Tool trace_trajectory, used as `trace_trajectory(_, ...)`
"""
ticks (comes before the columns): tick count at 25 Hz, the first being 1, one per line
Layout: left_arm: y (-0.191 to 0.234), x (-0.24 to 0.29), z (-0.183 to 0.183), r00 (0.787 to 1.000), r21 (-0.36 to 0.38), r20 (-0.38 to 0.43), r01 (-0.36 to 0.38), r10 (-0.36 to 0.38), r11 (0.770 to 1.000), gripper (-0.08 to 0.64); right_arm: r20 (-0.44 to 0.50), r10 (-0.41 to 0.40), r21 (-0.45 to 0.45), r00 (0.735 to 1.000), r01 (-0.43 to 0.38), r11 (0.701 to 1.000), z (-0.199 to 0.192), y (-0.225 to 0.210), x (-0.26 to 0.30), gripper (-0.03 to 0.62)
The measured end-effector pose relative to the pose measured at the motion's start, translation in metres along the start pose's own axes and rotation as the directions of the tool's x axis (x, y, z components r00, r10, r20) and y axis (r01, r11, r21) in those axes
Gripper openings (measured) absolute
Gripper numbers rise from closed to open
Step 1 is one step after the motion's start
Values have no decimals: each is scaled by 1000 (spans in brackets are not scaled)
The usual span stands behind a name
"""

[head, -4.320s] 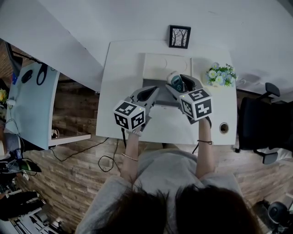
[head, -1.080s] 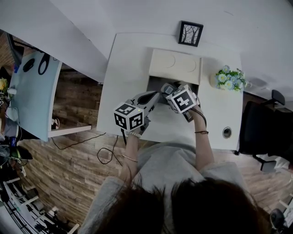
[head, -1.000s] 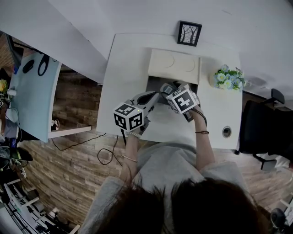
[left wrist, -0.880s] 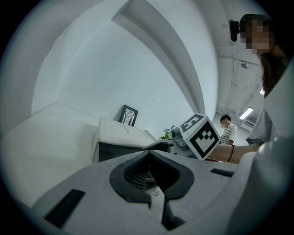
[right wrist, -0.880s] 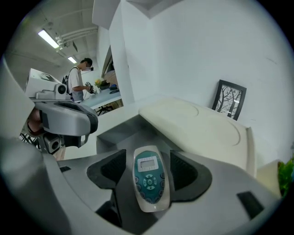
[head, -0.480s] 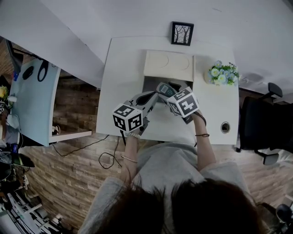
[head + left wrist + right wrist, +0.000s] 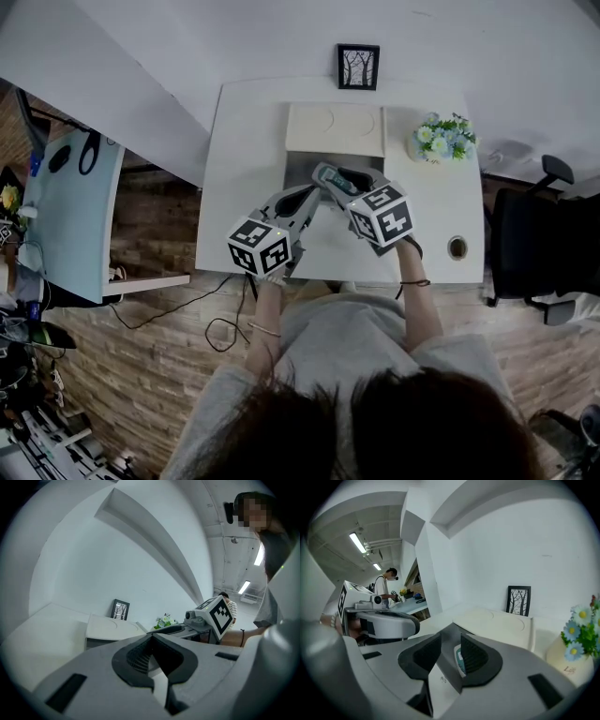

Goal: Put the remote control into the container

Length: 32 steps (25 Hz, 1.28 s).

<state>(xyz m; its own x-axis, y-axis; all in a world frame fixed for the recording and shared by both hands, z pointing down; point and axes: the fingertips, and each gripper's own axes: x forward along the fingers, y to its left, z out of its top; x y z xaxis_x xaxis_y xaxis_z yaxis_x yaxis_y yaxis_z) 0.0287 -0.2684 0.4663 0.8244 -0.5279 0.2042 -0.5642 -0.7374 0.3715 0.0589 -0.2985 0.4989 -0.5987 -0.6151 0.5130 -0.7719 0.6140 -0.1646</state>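
An open grey container (image 7: 298, 170) with its cream lid (image 7: 335, 129) folded back stands at the table's far middle. My right gripper (image 7: 325, 174) reaches over the container's front part. Its jaws are closing, and a teal-and-white remote control (image 7: 341, 183) sits between them. In the right gripper view the remote control (image 7: 460, 660) fills the narrow gap at the right gripper (image 7: 453, 628), against the pads. My left gripper (image 7: 313, 191) hovers at the container's front left corner. In its own view the left gripper (image 7: 152, 637) is shut and holds nothing.
A framed picture (image 7: 358, 67) leans on the wall behind the lid. A pot of flowers (image 7: 441, 139) stands right of the container. A round cable hole (image 7: 457, 247) sits near the table's right front. A black chair (image 7: 553, 244) is at the right, a pale blue desk (image 7: 66, 216) at the left.
The right gripper has drawn back a little toward the table's front right relative to the container. The head view has shifted. The left gripper holds its place.
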Motion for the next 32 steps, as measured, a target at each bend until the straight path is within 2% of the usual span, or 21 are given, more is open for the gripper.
trace_trajectory(3,-11,-3,0,1000,21,20,3,-3,1000,3,44,-8,-4,999,8,1000,3,5,-15,55)
trace_trajectory(11,-33,-16,10,997,74,72,-2,-3,997,3,190,-4,-6,982,6,1000,19,22,-54,7)
trace_trajectory(14,-42,-18,13,997,98,79,5,-13,995,3,242,4,1,970,-5,1000,27,30,-67,2)
trace_trajectory(23,-68,-30,29,992,166,118,33,-53,986,3,380,16,-58,925,7,998,52,54,-105,-2)
trace_trajectory(32,-90,-44,33,987,219,140,43,-75,975,3,389,33,-124,921,17,992,47,70,-117,-2)
